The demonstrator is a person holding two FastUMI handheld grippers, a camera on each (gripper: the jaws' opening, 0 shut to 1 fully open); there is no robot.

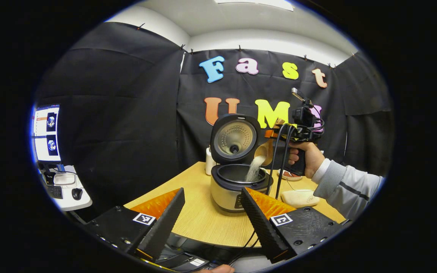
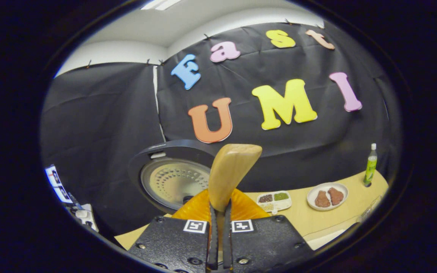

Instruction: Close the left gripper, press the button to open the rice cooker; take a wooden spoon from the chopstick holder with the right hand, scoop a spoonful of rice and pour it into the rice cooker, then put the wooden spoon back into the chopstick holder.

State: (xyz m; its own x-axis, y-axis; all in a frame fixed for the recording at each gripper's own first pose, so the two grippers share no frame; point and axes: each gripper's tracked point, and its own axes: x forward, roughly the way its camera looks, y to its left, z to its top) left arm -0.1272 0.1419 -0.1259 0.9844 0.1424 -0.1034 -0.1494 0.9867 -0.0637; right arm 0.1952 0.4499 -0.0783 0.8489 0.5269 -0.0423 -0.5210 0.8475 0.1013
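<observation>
Rice pouring from the wooden spoon into the open cooker

In the left gripper view, the rice cooker (image 1: pixel 237 182) sits lid-up on the wooden table (image 1: pixel 203 220), beyond the left gripper (image 1: pixel 212 216), whose fingers are spread wide and hold nothing. The right gripper (image 2: pixel 218 227) is clamped on the wooden spoon (image 2: pixel 229 172), tilted above the pot with rice (image 1: pixel 254 168) streaming down

One rice cooker (image 1: pixel 237 178), one wooden spoon (image 2: pixel 229 174), one bottle (image 2: pixel 370 165).
</observation>
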